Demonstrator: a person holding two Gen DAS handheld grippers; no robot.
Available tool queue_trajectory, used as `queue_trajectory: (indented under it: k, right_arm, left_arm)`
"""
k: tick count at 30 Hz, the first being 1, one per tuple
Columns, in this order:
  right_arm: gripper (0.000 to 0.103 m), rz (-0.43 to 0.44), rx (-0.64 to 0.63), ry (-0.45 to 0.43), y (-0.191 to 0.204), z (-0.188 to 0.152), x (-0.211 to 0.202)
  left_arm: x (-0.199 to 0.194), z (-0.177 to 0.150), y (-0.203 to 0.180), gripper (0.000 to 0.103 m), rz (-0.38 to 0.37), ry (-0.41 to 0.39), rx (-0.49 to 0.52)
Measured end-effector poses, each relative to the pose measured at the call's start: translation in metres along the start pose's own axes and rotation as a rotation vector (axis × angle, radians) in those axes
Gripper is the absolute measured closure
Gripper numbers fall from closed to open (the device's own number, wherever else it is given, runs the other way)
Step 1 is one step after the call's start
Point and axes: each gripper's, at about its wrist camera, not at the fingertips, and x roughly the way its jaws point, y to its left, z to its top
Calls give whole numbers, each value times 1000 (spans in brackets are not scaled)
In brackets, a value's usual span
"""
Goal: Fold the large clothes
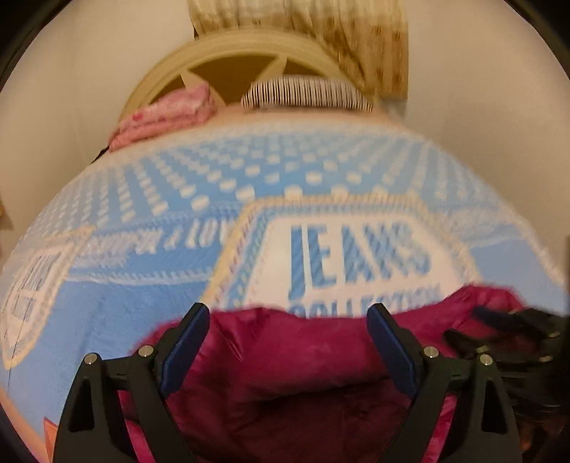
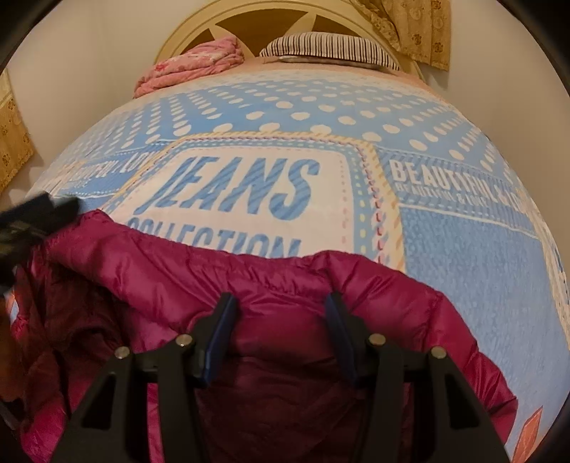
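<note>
So on my left gripper the jaws are spread wide with nothing pinched, just hanging over the magenta puffer jacket, which fills the gap below the pads without either pad pressing it as far as I can tell. The right gripper is about half open, jaws parted, and again the jacket's shiny quilted fabric sits under and between the fingers rather than clamped, though the view is too flat for me to swear it isn't brushing a pad. The jacket is bunched at the near edge of the bed, on top of the blue bedspread with the big JEANS print, its far edge humped up just ahead of both sets of fingertips. From the right wrist camera my left gripper shows up as a dark blur at the jacket's left end, so the two are well apart along the garment. My guess is I'm between grabs, so the trick now is picking a real seam or hem, not a puff of filling, biting deep enough that the slippery shell doesn't slide out, and lifting both ends evenly. Further off there's a pink blanket and a striped pillow by the headboard, nowhere near the work.
</note>
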Motion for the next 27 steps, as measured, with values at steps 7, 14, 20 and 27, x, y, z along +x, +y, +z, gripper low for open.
queue_trajectory:
  k: [7,14,20,27]
  right_arm:
    - [48,6,4,-45,-4,-10,2]
    - [48,-26,-6,-58,0,-13,6]
    - [48,-48,-16,-59,3,-13,7]
    - [47,-78,-32,-56,7,-13,9]
  left_arm:
    - [37,-27,-1,11,18,111,-4]
    - [43,-29,-4,6,22,126,-14]
    - [44,-29,-4,5,27,122,-14]
    - [44,-29,-5,5,38,120,-9]
